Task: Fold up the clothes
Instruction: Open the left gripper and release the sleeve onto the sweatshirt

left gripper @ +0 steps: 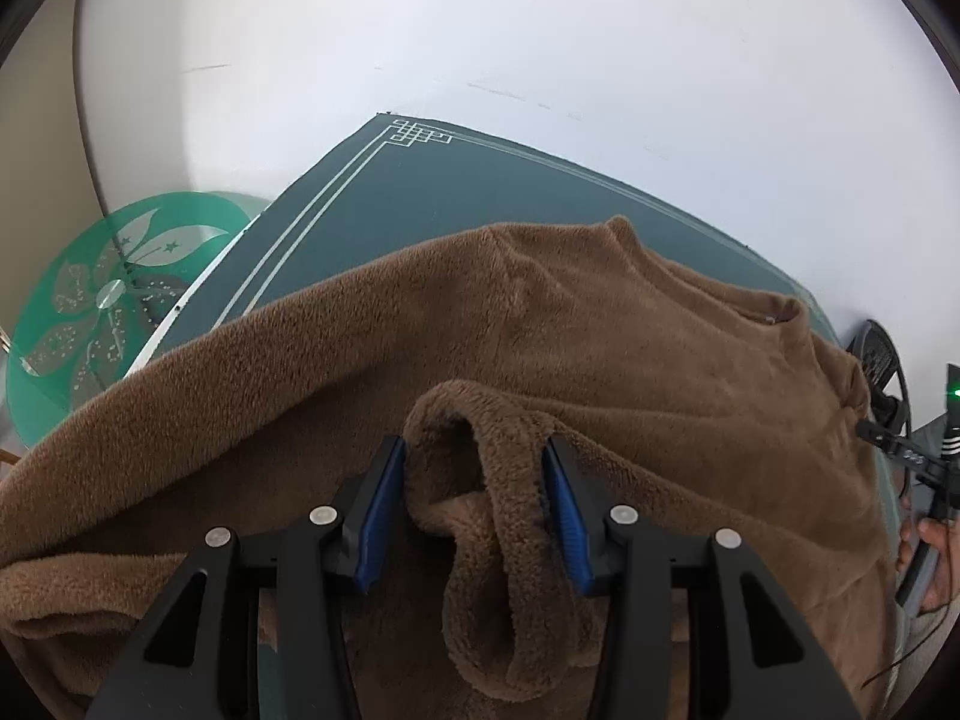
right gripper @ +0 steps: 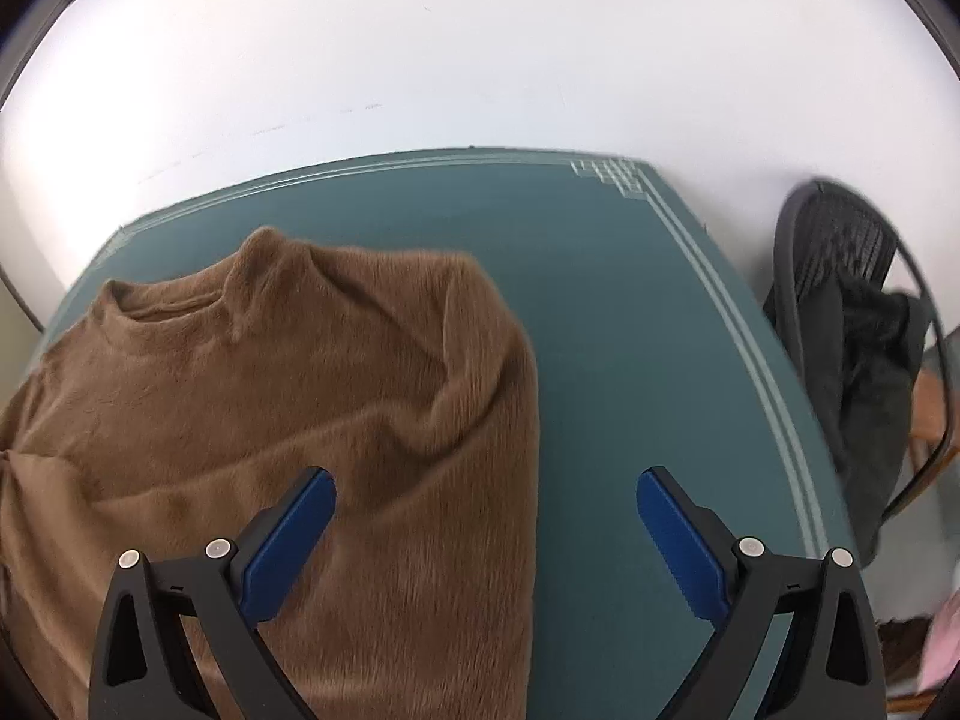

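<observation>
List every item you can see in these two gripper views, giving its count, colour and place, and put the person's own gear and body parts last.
sweater: one, brown and fluffy, spread on the table with the collar toward the wall
table: one, dark teal with pale border lines, set against the wall
wall: one, white, behind the table
glass disc: one, green with a flower pattern, left of the table
mesh chair: one, black with dark cloth draped on it, right of the table
left gripper: one, black with blue pads, clamped on a bunched fold of the sweater
right gripper: one, black with blue pads, open above the sweater's right edge
hand: one, at the left view's right edge, holding the other gripper
</observation>
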{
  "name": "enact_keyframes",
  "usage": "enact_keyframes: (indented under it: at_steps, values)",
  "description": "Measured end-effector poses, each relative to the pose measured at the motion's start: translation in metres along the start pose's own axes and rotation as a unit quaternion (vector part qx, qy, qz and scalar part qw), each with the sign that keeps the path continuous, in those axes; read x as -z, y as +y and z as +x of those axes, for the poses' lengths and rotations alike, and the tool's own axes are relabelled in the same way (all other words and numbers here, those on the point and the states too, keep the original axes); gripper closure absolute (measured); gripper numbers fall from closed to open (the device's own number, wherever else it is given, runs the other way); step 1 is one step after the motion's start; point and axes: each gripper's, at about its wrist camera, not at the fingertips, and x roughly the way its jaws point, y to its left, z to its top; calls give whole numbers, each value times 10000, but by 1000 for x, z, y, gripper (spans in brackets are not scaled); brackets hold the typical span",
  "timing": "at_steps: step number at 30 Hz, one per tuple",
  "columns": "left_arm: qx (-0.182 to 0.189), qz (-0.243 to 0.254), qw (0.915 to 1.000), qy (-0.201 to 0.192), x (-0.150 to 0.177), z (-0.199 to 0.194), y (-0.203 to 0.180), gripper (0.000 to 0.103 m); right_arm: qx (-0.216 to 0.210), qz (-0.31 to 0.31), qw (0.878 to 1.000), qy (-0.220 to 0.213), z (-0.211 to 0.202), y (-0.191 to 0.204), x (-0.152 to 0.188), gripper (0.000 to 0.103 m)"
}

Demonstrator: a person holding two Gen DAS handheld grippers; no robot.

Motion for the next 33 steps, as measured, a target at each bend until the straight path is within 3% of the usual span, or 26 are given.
enact_keyframes:
  at_steps: [7, 9, 11, 13, 16, 20, 22, 25, 27, 30, 31, 32, 33]
  values:
    - [5, 51, 9999, 92, -1, 2, 1, 57, -504, -29, 9981, 349, 27, 5, 4, 2]
    - [-4, 94, 9999, 134, -1, 4, -2, 60, -621, -64, 9976, 290, 24, 6, 4, 8]
    - [-13, 138, 9997, 176, -1, 7, -5, 66, -779, -200, 9965, 214, 19, 14, 5, 27]
    - [27, 131, 9997, 200, -4, 6, -9, 76, -910, -280, 9953, 162, 12, 18, 4, 63]
    - [156, 153, 9998, -39, -16, -7, -20, 87, -864, -147, 9961, 104, 11, 15, 2, 82]
    - [159, 354, 9970, -673, -34, -37, -37, 89, -785, 51, 9969, 25, 12, 10, -1, 83]
    - [17, 445, 9970, -625, -40, -32, -40, 89, -746, 151, 9971, -14, 12, 8, -3, 83]
    - [-347, 457, 9984, -15, -38, 5, -37, 89, -686, 300, 9972, -73, 12, 4, -5, 83]
    - [-596, 461, 9964, 391, -29, 32, -32, 82, -646, 399, 9970, -112, 13, 1, -7, 83]
    - [-773, 544, 9947, 398, -24, 39, -34, 75, -648, 269, 9975, -18, 6, 7, -6, 74]
    - [-910, 538, 9937, 372, -24, 36, -36, 70, -564, 224, 9982, 4, 1, 6, -3, 66]
    - [-1056, 510, 9925, 338, -25, 33, -37, 57, -470, 189, 9987, 22, -5, 4, -1, 59]
    - [-1163, 483, 9916, 285, -26, 28, -37, 48, -402, 206, 9990, -57, -16, 6, 3, 45]
